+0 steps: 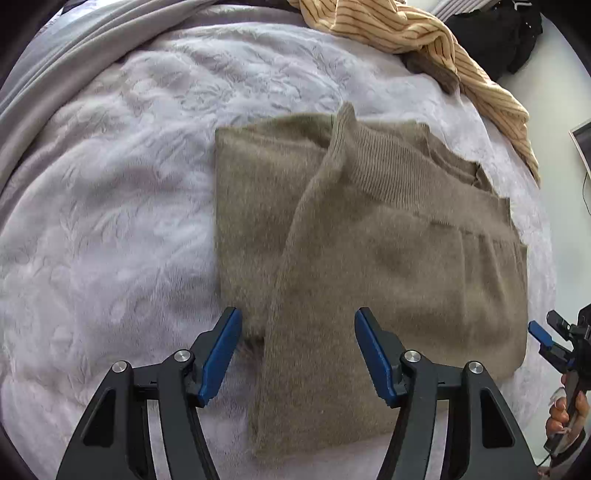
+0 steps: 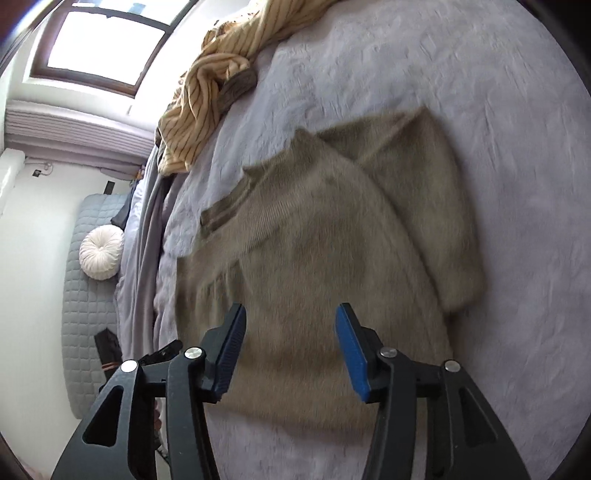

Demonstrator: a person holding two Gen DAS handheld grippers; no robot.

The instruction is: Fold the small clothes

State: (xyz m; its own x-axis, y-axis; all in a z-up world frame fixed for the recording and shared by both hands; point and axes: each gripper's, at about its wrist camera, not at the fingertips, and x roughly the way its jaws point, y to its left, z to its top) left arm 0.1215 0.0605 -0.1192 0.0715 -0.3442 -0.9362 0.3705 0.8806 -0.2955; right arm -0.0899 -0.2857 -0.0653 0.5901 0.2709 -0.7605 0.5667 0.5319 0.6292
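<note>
The olive-brown sweater (image 1: 369,236) lies partly folded on the pale blanket (image 1: 110,221). Both tongs tilt steeply down above it: left gripper (image 1: 297,349) (jaws apart, empty), right gripper (image 2: 290,345) likewise parted, gripping nothing.

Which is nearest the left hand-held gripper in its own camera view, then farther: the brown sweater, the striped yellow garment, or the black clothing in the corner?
From the left hand-held gripper, whose fingers stand open over the bed:
1. Brown sweater, directly beneath and ahead, partly folded.
2. Striped yellow garment, crumpled at the blanket's far edge, upper right.
3. Black clothing, beyond the striped one, in the top right corner.
</note>
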